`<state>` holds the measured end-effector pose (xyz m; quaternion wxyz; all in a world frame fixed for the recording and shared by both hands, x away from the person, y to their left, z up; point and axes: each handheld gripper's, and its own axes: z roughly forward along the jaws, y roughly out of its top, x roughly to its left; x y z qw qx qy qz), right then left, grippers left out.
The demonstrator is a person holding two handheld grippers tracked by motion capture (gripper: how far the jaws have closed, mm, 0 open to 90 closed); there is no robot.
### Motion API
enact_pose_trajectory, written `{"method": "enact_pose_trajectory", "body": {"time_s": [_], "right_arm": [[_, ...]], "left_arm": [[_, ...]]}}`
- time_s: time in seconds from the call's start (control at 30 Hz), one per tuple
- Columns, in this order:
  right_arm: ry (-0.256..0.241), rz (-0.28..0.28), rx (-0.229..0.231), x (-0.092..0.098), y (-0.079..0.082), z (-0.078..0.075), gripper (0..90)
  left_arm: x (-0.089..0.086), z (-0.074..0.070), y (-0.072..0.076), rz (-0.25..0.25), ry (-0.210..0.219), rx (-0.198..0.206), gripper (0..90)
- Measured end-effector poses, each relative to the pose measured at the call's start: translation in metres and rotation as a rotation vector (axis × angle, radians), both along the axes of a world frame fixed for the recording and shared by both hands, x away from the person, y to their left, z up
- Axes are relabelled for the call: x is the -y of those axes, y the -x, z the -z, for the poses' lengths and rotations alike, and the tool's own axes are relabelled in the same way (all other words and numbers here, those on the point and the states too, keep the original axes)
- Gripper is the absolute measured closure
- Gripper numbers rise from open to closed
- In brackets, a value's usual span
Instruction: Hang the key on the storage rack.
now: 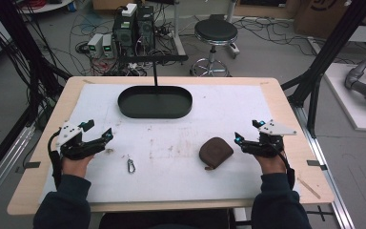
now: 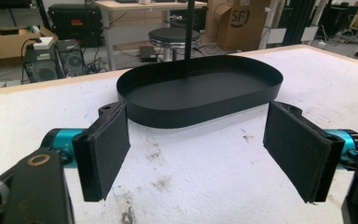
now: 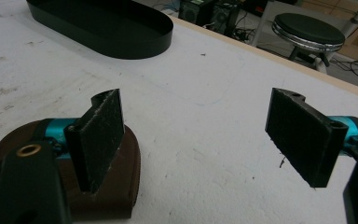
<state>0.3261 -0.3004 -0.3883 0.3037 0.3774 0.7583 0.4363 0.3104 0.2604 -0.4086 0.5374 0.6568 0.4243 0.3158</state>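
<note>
A black oval tray sits empty at the far middle of the white mat; the left gripper view looks straight at it. A small brown pouch lies right of centre, partly behind the left jaw in the right gripper view. A metal carabiner lies left of centre. My left gripper rests at the mat's left side, open with nothing between its pads. At the right side my right gripper stands open and empty, just right of the pouch.
The white mat covers a wooden table. Beyond the far edge stand a round stool, computer boxes and tangled cables. A thin black post rises at the tray's far rim. Black frame legs stand right.
</note>
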Motion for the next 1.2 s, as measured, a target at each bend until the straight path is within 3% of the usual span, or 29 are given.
{"method": "enact_pose_trajectory", "body": {"time_s": [0.37,0.7,0.97,1.03,1.2], "right_arm": [[-0.017,-0.002,-0.007,0.001,0.0,0.001,19.7],[0.003,0.009,-0.001,-0.002,0.002,0.0,19.8],[-0.002,0.027,0.005,0.0,0.003,0.0,19.8],[0.004,0.021,-0.002,-0.001,0.002,0.002,19.8],[0.002,0.022,-0.006,0.001,0.0,0.004,19.8]], "left_arm": [[0.003,0.003,-0.001,-0.008,-0.011,-0.021,23.4],[0.012,-0.003,0.01,0.051,-0.012,-0.029,29.0],[0.031,0.001,0.013,0.082,-0.037,-0.131,38.7],[0.038,0.003,0.012,0.123,-0.053,-0.173,48.1],[0.045,0.005,0.016,0.129,-0.065,-0.228,49.8]]}}
